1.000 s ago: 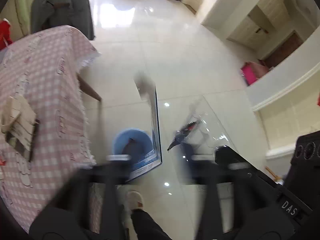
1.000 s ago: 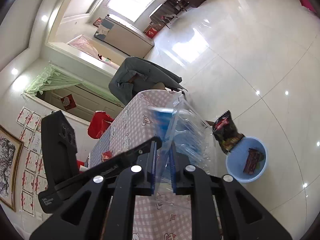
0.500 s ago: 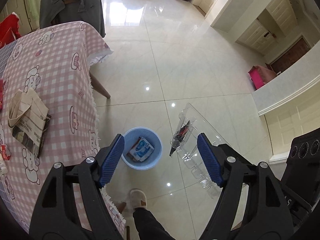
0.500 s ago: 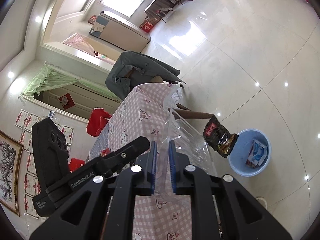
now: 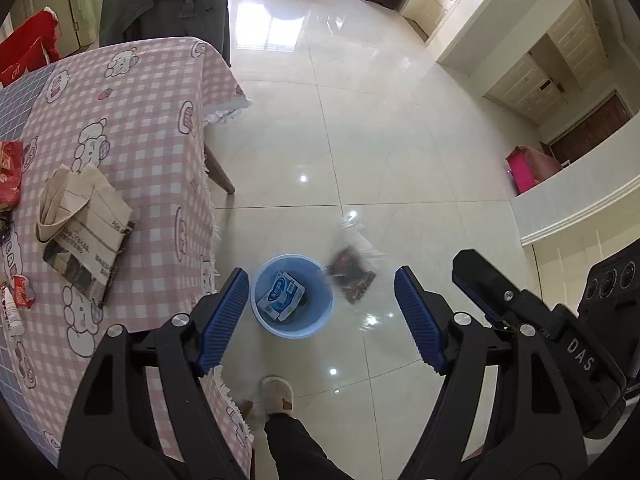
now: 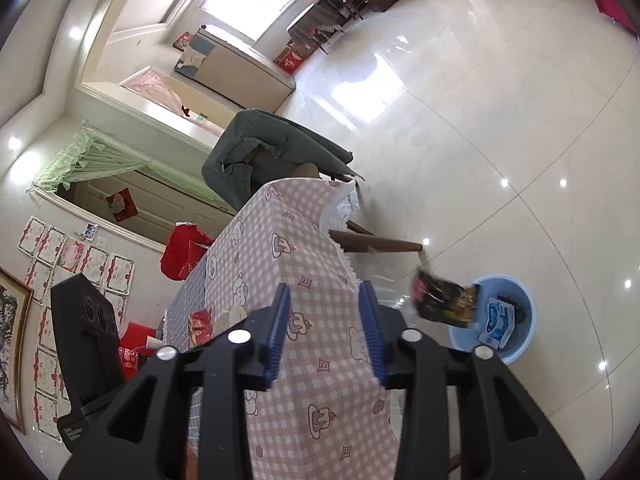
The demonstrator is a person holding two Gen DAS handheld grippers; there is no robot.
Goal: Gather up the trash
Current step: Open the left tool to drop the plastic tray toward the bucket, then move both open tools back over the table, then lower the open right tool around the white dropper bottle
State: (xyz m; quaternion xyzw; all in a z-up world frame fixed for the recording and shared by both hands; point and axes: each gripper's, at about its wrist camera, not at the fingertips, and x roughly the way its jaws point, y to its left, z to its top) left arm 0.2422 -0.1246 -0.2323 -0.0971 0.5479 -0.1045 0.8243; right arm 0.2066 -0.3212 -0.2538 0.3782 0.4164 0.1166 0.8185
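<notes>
Biggest thing in your shot is the table with the pink checked cartoon tablecloth (image 5: 132, 128), filling the left side of the left wrist view and the lower middle of the right wrist view. On it, at the left edge of the left view, sit a cream tote bag on a newspaper (image 5: 82, 220), some red wrappers (image 5: 10, 172) and a small white bottle (image 5: 12, 312) — probably your next trash.

Next down in size: the round light-blue plastic bin (image 5: 291, 295) on the glossy floor, centre-bottom in the left view, lower right in the right view. There's already a blue-and-white carton (image 5: 281, 296) inside.

You look to be at the drop step. The dark snack wrapper inside a clear plastic bag (image 6: 444, 300) is blurred, apparently mid-air just beside the bin's rim, free of both tools. Your right gripper (image 6: 326, 330) is opening, with only tablecloth showing between its blue pads. Your left gripper (image 5: 320, 316) stands wide apart and empty, framing the bin.

Next move, I'd guess: check it lands in the bin, then swing back to the table.

Hard to read: the wrapper is motion-smeared, so whether it clears the rim is anyone's guess, and the clear bag barely shows.
</notes>
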